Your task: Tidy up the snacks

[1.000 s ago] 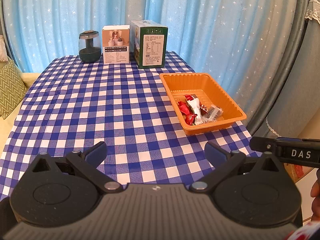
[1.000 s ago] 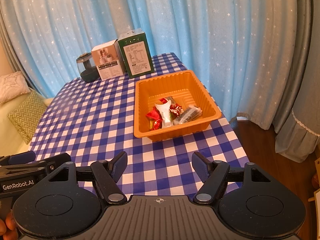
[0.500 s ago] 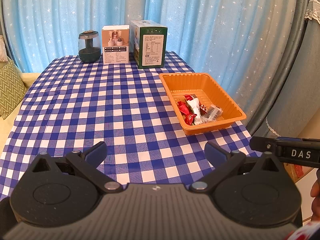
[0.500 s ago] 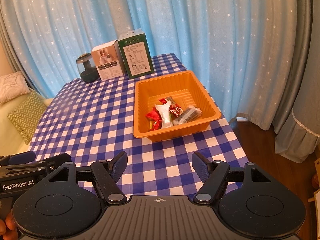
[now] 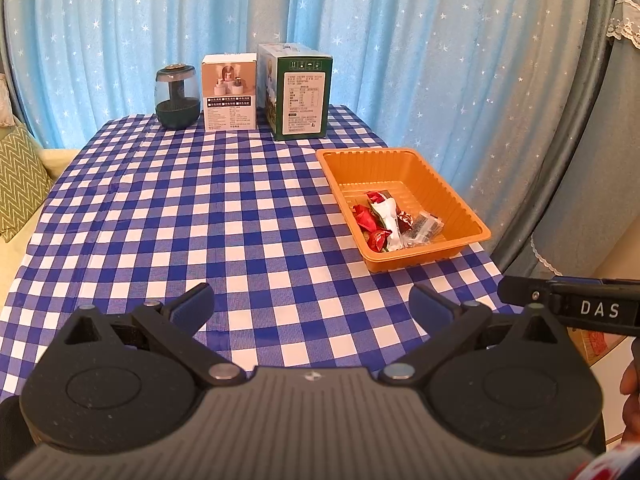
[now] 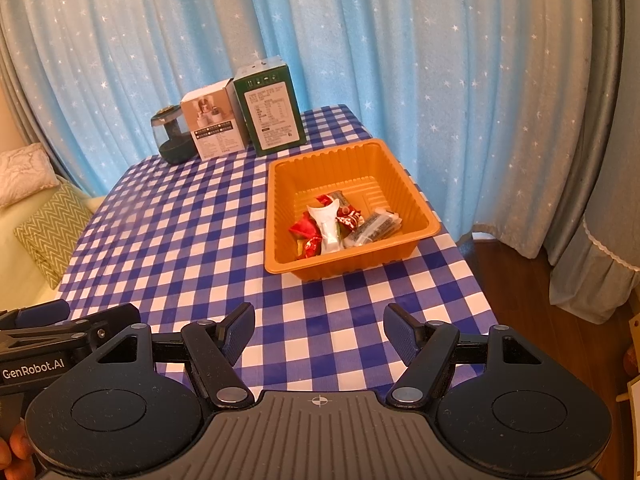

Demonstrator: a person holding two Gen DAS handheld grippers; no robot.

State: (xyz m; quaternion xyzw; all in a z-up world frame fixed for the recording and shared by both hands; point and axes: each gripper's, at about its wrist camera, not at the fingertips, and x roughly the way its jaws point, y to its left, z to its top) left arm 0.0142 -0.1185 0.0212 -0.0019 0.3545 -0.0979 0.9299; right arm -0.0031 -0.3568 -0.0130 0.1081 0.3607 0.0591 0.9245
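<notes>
**Both grippers empty above the near edge, snacks in the tray**

The left gripper point(image 5: 311, 307) and right gripper point(image 6: 319, 332) hang over the near edge of the blue-and-white checked bench point(image 5: 200, 216), jaws apart, nothing between them. Toward the right edge sits an orange ribbed plastic tray point(image 6: 404, 188) holding red-wrapped sweets point(image 6: 305, 227), a white packet point(image 6: 329, 224) and a clear-wrapped dark bar point(image 6: 374, 227). Their print is unreadable. Along the far edge stand a dark glass jar point(image 5: 177, 96), a white carton point(image 5: 229, 92) and a green carton point(image 5: 301, 96).
</notes>
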